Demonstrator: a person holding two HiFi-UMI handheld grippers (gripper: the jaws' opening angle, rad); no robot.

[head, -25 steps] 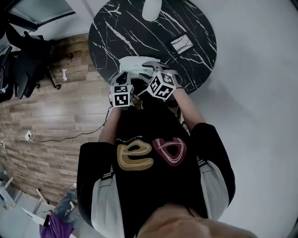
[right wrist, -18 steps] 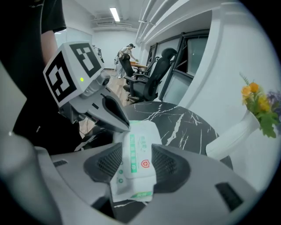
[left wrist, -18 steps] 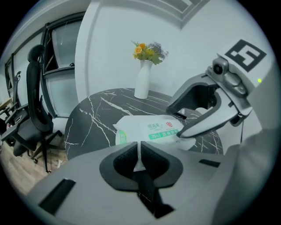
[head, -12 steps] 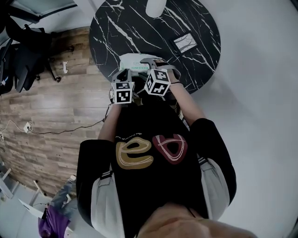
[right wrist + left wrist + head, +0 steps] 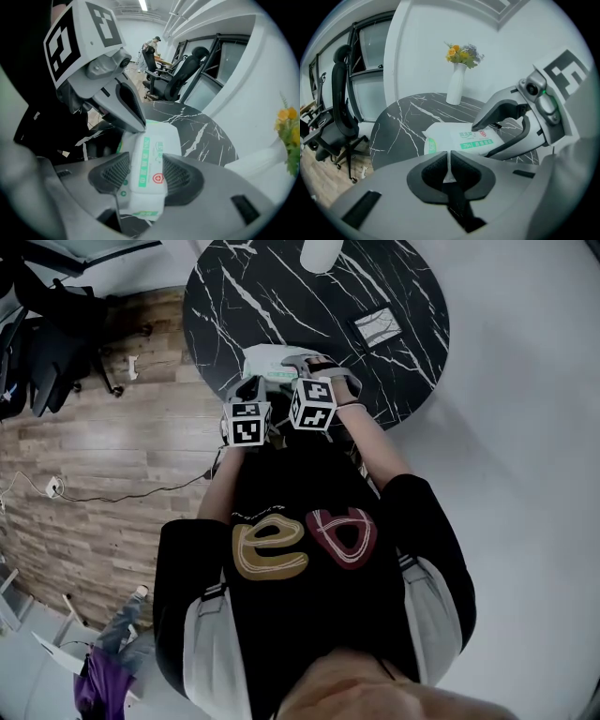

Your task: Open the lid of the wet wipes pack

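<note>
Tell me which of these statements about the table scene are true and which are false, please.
1. The wet wipes pack lies on a black marbled table. True.
2. The white vase stands empty. False: it holds yellow flowers.
3. The left hand-held gripper is shut on a thin edge of the wet wipes pack. True.
4. The right hand-held gripper hangs over the vase. False: it is down at the wet wipes pack, its jaws opening with the pack's top between them, and the vase is at the far side of the table.
</note>
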